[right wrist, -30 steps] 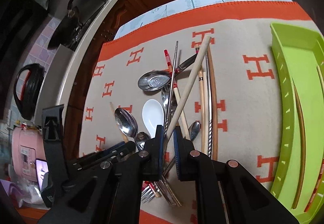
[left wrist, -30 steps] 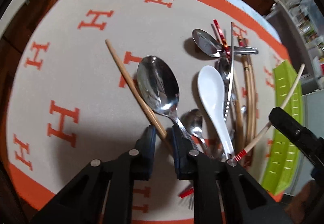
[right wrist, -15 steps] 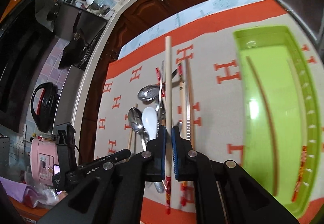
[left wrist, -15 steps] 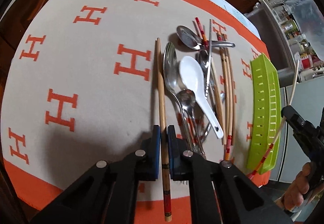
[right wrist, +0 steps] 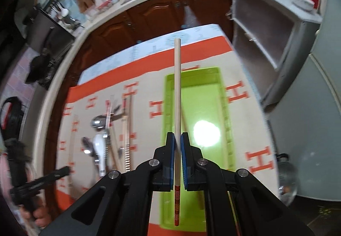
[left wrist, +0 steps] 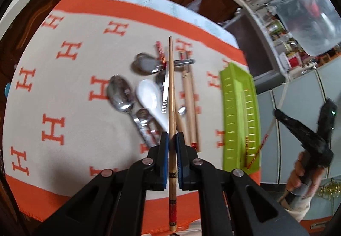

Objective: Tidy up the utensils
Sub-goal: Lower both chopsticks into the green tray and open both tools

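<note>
My left gripper (left wrist: 172, 135) is shut on a brown wooden chopstick (left wrist: 171, 91) and holds it in the air over the utensil pile: steel spoons (left wrist: 121, 95), a white ceramic spoon (left wrist: 149, 97) and more chopsticks (left wrist: 188, 97) on the orange-bordered cloth (left wrist: 64, 86). My right gripper (right wrist: 177, 136) is shut on a pale chopstick (right wrist: 177, 86) with a red striped end, held above the green tray (right wrist: 204, 108), which has chopsticks lying in it. The green tray (left wrist: 238, 116) also shows at the right of the left wrist view, with the right gripper (left wrist: 277, 113) beyond it.
The cloth covers a table beside dark wooden cabinets (right wrist: 149, 12) and a cluttered counter. A grey cabinet (right wrist: 309, 118) stands right of the table. A hand (left wrist: 302, 174) grips the right tool; the other tool (right wrist: 40, 180) shows at lower left.
Both grippers closed on a chopstick each and lifted them off the pile. The right one swung sideways to over the green tray; the left rose and straightened its chopstick.
</note>
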Tool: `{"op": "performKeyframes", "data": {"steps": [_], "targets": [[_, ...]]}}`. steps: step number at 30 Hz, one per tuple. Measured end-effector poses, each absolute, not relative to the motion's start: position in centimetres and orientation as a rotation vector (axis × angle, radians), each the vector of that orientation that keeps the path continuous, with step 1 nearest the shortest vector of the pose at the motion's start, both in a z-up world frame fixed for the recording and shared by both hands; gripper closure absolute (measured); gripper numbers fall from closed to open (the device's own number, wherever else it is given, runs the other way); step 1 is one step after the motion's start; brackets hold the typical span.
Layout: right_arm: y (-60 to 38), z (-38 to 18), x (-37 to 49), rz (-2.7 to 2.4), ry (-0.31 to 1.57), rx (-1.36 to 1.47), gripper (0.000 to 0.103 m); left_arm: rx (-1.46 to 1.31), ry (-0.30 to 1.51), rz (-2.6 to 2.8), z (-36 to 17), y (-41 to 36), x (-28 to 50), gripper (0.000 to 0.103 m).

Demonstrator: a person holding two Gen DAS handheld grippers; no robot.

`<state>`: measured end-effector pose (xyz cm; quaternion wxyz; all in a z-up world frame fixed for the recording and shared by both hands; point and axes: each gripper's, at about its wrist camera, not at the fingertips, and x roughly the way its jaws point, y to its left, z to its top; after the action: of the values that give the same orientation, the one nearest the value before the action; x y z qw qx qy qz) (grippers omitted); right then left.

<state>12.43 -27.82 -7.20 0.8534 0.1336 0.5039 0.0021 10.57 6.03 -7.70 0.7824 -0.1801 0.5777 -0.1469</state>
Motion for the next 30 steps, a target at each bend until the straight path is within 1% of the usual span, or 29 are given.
{"op": "performKeyframes", "data": {"steps": [6, 8, 9, 11, 12, 13, 17, 21, 24, 28, 30], "targets": [[-27.2, -10.3, 14.5, -0.120, 1.146, 0.085, 0.097, -0.343, 1.237, -0.397, -6.0, 2.0, 11.7, 0.099], [-26.8, -11.7, 15.1, -0.109, 1.181, 0.096, 0.096, -0.324, 1.235, -0.419, -5.7, 0.3, 12.2, 0.099], [-27.0, -12.2, 15.2, -0.095, 1.195, 0.126, 0.094, -0.318, 1.235, -0.427, -5.6, -0.3, 12.3, 0.099], [-27.6, -12.7, 15.1, -0.078, 1.196, 0.185, 0.085, -0.309, 1.240, -0.449, -5.4, -1.8, 12.8, 0.099], [-27.6, -12.7, 14.9, -0.084, 1.187, 0.196, 0.078, -0.306, 1.244, -0.462, -5.4, -2.7, 13.1, 0.099], [-27.8, -12.5, 14.6, -0.094, 1.168, 0.211, 0.075, -0.303, 1.247, -0.473, -5.4, -3.3, 13.2, 0.099], [-29.2, -11.2, 13.2, -0.115, 1.097, 0.276, 0.075, -0.285, 1.257, -0.519, -5.3, -7.0, 14.0, 0.099], [-31.4, -9.9, 11.1, -0.137, 1.034, 0.385, 0.073, -0.289, 1.294, -0.545, -6.5, -10.6, 14.7, 0.099], [-32.7, -9.6, 9.8, -0.149, 1.012, 0.430, 0.068, -0.284, 1.328, -0.552, -7.8, -12.9, 15.0, 0.099], [-33.8, -9.8, 8.6, -0.168, 1.009, 0.441, 0.068, -0.300, 1.359, -0.554, -9.2, -15.3, 15.2, 0.098], [-34.4, -10.1, 8.0, -0.177, 1.011, 0.456, 0.067, -0.297, 1.376, -0.551, -9.9, -16.1, 15.2, 0.092]]}}
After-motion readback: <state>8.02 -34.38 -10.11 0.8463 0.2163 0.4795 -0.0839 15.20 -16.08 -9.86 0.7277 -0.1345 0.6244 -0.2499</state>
